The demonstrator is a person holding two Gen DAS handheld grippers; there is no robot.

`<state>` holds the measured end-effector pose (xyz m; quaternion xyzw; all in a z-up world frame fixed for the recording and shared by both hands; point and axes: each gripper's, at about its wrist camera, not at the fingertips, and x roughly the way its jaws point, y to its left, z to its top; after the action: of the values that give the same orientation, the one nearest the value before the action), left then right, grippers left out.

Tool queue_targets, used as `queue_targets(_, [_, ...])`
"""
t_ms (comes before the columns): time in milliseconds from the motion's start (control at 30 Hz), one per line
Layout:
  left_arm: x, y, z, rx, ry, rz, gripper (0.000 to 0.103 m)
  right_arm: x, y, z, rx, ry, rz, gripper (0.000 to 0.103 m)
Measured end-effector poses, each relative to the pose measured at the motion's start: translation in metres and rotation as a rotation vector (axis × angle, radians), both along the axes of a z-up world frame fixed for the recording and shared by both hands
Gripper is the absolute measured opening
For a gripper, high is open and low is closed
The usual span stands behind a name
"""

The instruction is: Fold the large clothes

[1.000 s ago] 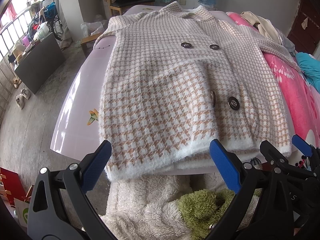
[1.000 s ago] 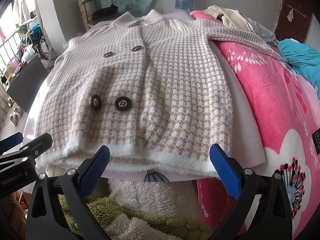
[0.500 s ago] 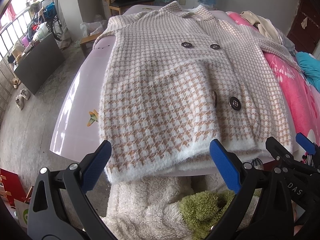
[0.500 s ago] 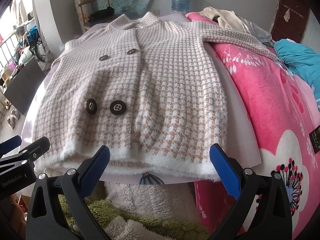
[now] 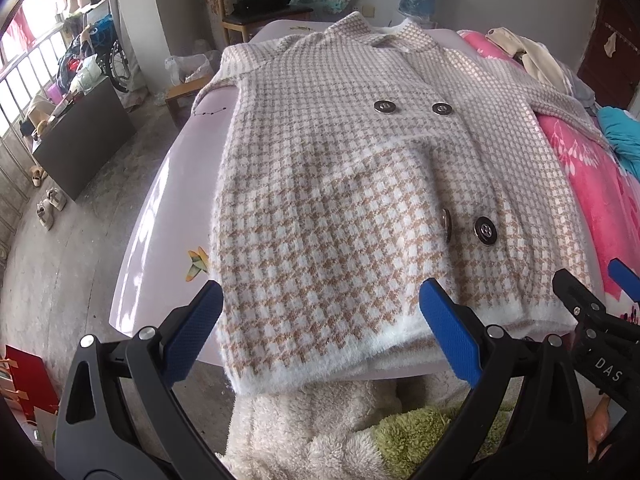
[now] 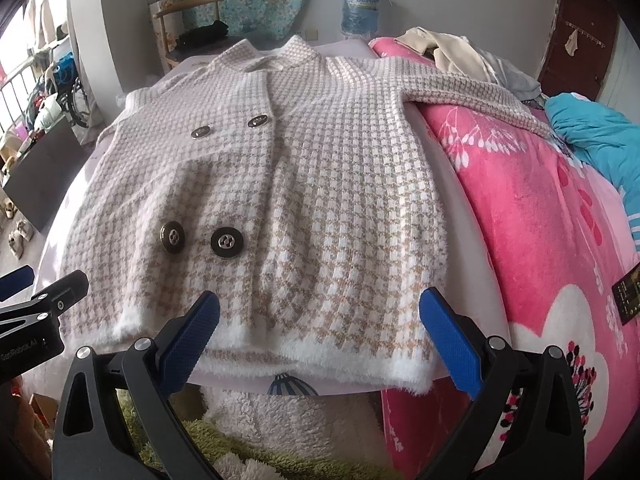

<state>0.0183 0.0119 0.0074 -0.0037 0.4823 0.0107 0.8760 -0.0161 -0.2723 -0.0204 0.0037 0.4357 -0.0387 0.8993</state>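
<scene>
Hem first: the houndstooth coat lies face up and spread flat on a pale lilac board, its fluffy white hem at the near edge and its collar at the far end, so the long axis runs straight away from both tools. The left gripper hangs just short of the hem's left half, the right gripper just short of its right half; neither is clearly the nearer. Both sets of blue-padded jaws stand wide apart and hold nothing. Whether any pad already brushes the fluff is hard to tell through the fisheye.

Counted: 1 coat, 4 dark buttons in 2 pairs, 2 grippers. 1 sleeve stretches out to the right across a pink blanket; the other seems to drop off the board's far left corner.

Folding has likely not begun, and a hem grab by both tools looks the natural start.
</scene>
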Motion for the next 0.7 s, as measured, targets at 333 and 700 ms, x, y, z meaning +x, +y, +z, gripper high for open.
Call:
queue_targets(333, [0.031, 0.01, 0.015, 0.09, -0.101, -0.011, 0.095, 0.035, 0.013, 0.032, -0.084, -0.134, 0.067, 0.098])
queue_targets(700, [0.079, 0.037, 0.023, 0.016, -0.209, -0.072, 0.095, 0.106, 0.045, 0.056, -0.047, -0.212, 0.283, 0.097])
